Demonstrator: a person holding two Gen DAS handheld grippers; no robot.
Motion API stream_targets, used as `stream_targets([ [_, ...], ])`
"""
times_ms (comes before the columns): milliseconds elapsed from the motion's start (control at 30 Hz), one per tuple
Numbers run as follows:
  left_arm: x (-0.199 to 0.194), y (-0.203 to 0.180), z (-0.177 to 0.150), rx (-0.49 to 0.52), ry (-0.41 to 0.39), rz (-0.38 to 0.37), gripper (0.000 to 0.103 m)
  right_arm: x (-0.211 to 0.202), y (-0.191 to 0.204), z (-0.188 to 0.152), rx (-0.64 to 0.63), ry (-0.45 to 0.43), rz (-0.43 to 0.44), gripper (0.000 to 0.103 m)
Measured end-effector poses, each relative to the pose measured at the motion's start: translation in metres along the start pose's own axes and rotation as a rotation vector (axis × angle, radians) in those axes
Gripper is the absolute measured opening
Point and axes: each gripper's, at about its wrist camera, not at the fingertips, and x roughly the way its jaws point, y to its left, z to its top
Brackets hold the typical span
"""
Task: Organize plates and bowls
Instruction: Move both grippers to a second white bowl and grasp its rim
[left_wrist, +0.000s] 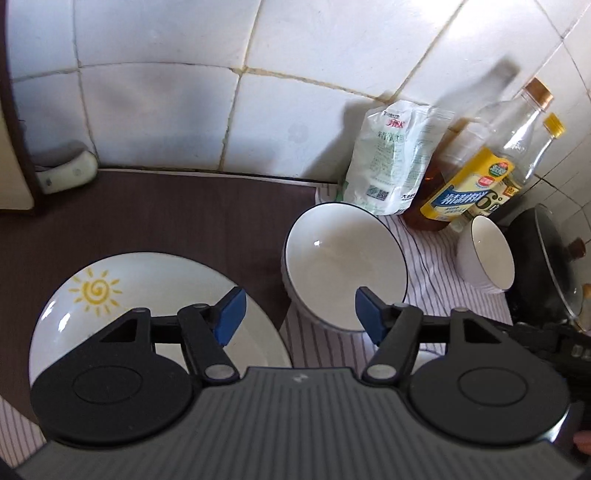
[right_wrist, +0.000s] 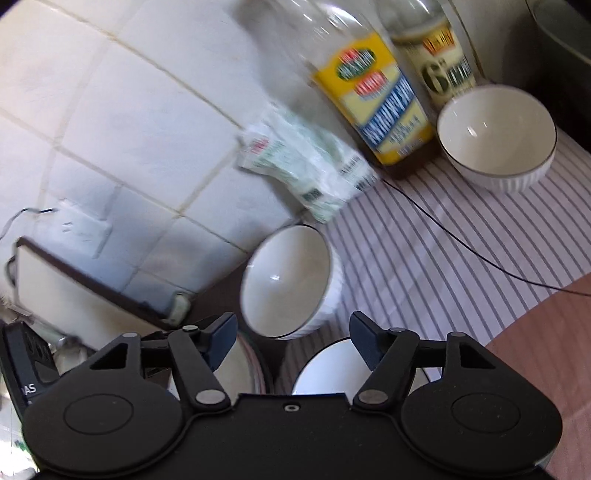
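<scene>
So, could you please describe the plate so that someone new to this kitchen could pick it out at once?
Start at the white tiled wall and come down to the dark brown counter below it. The plate lies flat there, left of the striped cloth and the nearest bowl. It is the only flat dish, and the only one with a yellow sun drawn on it.

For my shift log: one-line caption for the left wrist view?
Open left tongs above a sun-painted plate and a white bowl on striped cloth.
</scene>
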Motion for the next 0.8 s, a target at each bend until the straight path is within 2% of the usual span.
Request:
stream_targets([
  [100, 0.006, -0.005, 0.008, 0.064, -0.022, 0.040, 0.063, 0.004, -0.004, 0.016, -0.019, -0.008, -0.037, 0.070],
  [200, 0.018, -0.004, 0.014, 0.072, 0.005, 0.038, 0.060, 0.010, -0.009, 0.025, 0.011, 0.004, -0.056, 0.070],
  [400, 0.037, -0.003, 0.017, 0.087, 0.035, 0.064, 0.061, 0.033, -0.006, 0.018, 0.055, 0.065, -0.059, 0.063],
  [533, 0.046, -0.006, 0.018, 0.132, 0.037, 0.087, 0.057, 0.043, -0.004, 0.018, 0.040, 0.042, -0.077, 0.058],
  [600, 0.047, -0.004, 0.018, 0.105, 0.034, 0.114, 0.048, 0.048, -0.005, 0.018, 0.012, 0.034, -0.110, 0.054],
  [700, 0.046, 0.002, 0.021, 0.033, 0.025, 0.092, 0.048, 0.057, -0.008, 0.018, -0.012, 0.038, -0.112, 0.048],
  [767, 0.049, 0.001, 0.023, 0.039, 0.037, 0.104, 0.048, 0.058, -0.009, 0.019, -0.022, 0.035, -0.113, 0.045],
  [800, 0.051, 0.000, 0.023, 0.051, 0.039, 0.110, 0.044, 0.058, -0.009, 0.020, -0.026, 0.034, -0.107, 0.044],
])
